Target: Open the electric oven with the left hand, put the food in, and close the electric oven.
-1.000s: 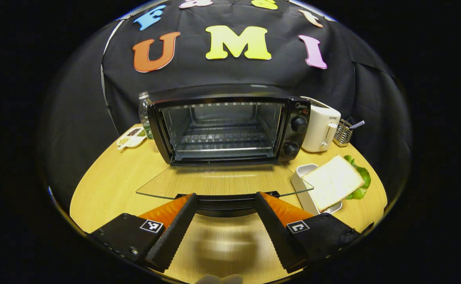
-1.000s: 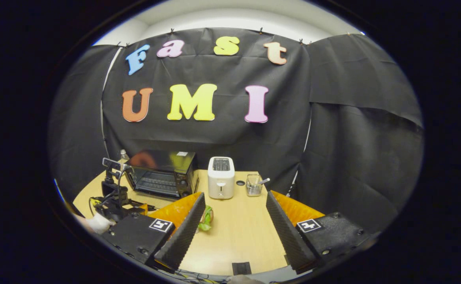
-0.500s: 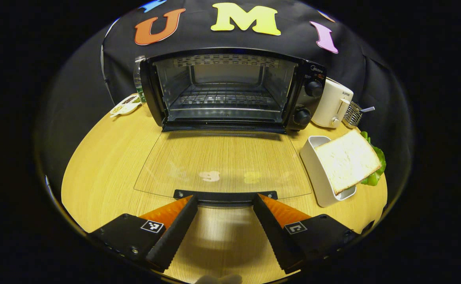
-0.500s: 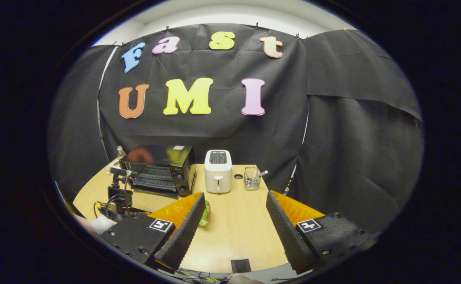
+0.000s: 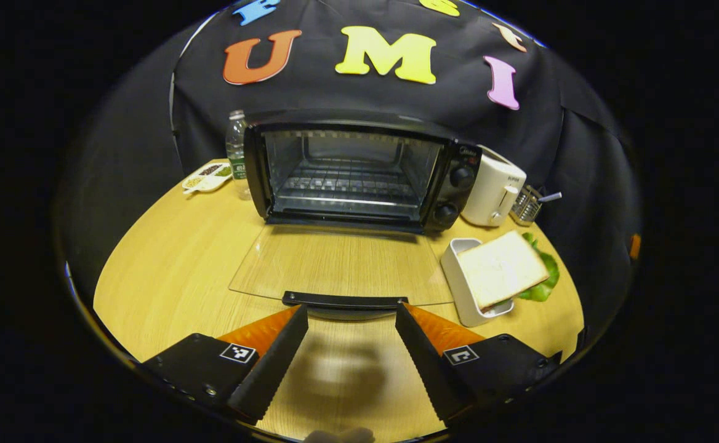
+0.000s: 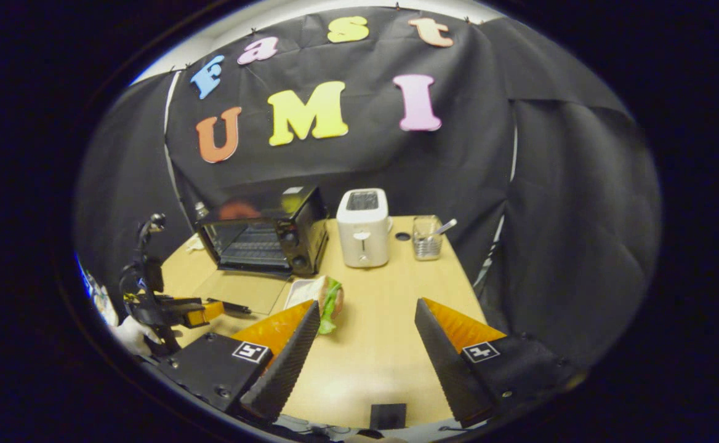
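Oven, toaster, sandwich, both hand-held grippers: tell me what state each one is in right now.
Oven: open, rack bare.
Oven door: folded down flat, nothing gripping its handle.
Sandwich: leaning on the white tray, not in the oven.
Toaster: slots look empty.
Left hand-held gripper: open, holding nothing.
Right hand-held gripper: open, holding nothing.

oven (image 5: pixel 359 175): black, upright at back of surface (image 5: pixel 168 264); glass door (image 5: pixel 341 264) fully down, lying flat, dark handle (image 5: pixel 342 300) at near edge; wire rack inside bare | sandwich (image 5: pixel 502 267): white bread over lettuce, tilted on white tray (image 5: pixel 458 283) just right of door
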`<state>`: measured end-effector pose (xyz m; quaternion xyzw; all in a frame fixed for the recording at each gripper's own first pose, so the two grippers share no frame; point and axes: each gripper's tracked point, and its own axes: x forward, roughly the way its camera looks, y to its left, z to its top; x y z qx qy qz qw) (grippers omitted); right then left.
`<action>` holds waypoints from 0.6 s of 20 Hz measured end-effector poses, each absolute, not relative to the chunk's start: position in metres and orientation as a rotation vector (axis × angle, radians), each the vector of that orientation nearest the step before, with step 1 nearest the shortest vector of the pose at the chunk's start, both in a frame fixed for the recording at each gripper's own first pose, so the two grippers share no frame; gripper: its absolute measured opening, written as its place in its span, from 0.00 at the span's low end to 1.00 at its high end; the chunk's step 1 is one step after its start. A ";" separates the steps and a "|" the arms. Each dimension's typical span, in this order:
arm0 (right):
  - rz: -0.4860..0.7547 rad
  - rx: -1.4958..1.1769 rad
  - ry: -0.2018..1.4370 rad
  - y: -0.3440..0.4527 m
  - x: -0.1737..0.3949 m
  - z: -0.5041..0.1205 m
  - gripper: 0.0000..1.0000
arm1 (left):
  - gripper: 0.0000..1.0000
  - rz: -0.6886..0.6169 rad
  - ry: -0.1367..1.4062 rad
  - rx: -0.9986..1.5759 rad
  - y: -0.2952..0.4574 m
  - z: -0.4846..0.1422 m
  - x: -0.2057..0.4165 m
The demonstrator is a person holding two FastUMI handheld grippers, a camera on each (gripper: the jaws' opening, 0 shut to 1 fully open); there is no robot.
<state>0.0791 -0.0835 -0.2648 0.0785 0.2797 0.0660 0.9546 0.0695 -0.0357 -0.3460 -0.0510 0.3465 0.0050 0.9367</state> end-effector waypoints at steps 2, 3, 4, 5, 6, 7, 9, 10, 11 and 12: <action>0.204 0.249 0.647 -0.076 0.096 -0.299 0.93 | 0.95 0.050 0.650 -0.113 -0.031 -0.309 0.062; 0.234 0.290 0.689 -0.073 0.105 -0.316 0.89 | 0.95 0.067 0.619 -0.110 -0.028 -0.290 0.059; 0.269 0.325 0.718 -0.070 0.114 -0.330 0.98 | 0.95 0.086 0.585 -0.100 -0.026 -0.270 0.055; 0.306 0.360 0.743 -0.064 0.123 -0.339 0.97 | 0.94 0.097 0.549 -0.095 -0.026 -0.248 0.053; 0.351 0.389 0.763 -0.056 0.135 -0.343 0.88 | 0.95 0.107 0.512 -0.092 -0.027 -0.226 0.050; 0.400 0.419 0.781 -0.046 0.146 -0.347 0.96 | 0.95 0.118 0.472 -0.085 -0.028 -0.203 0.045; 0.486 0.450 0.808 -0.028 0.160 -0.353 0.96 | 0.94 0.147 0.413 -0.046 -0.027 -0.165 0.037; 0.514 0.464 0.814 -0.021 0.169 -0.353 0.86 | 0.94 0.162 0.399 -0.027 -0.026 -0.150 0.033; 0.542 0.474 0.822 -0.014 0.175 -0.355 0.85 | 0.94 0.179 0.381 -0.007 -0.026 -0.135 0.030; 0.560 0.480 0.830 -0.008 0.181 -0.356 0.85 | 0.94 0.185 0.363 0.004 -0.029 -0.123 0.029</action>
